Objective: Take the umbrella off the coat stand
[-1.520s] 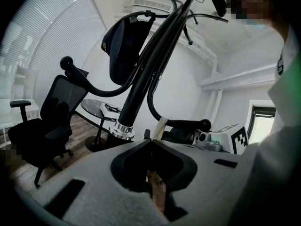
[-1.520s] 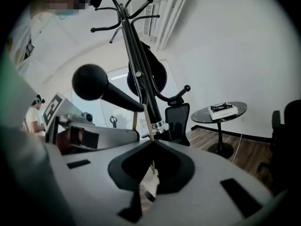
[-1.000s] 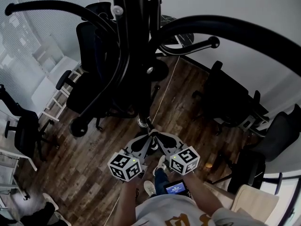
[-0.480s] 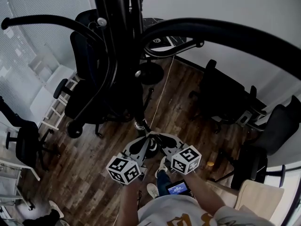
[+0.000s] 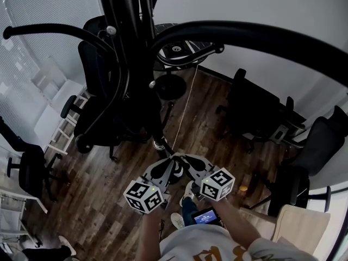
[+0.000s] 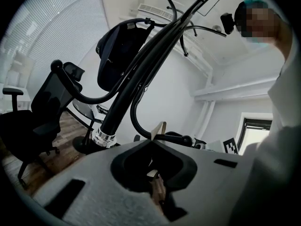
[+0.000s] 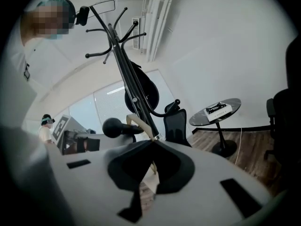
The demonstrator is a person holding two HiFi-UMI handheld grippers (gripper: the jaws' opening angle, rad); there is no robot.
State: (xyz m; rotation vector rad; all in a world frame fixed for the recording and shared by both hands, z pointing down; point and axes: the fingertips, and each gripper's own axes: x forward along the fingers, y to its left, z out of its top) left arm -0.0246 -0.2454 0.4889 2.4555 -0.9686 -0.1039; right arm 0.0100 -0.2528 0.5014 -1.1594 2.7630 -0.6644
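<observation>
Umbrella (image 6: 129,86), long and black, was pinched by left hand-held gripper (image 6: 153,145) and right hand-held gripper (image 7: 151,145); lifting it off the black metal coat stand (image 5: 244,32) at 12 o'clock seemed next.

The umbrella (image 5: 148,110) is black with a silver collar (image 5: 159,144) and a tan strap (image 6: 160,130); the stand (image 5: 261,34) is black too. The grey left gripper (image 5: 169,159) and right gripper (image 5: 180,157) bear black-and-white square-patterned cubes (image 5: 144,194). The plank floor (image 5: 103,200) is dark brown, the chairs (image 5: 255,110) black, the wall (image 5: 261,4) white.

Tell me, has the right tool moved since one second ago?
No, barely: the right tool keeps its place beside the small yellow spot on the floor; only the camera shifted.
</observation>
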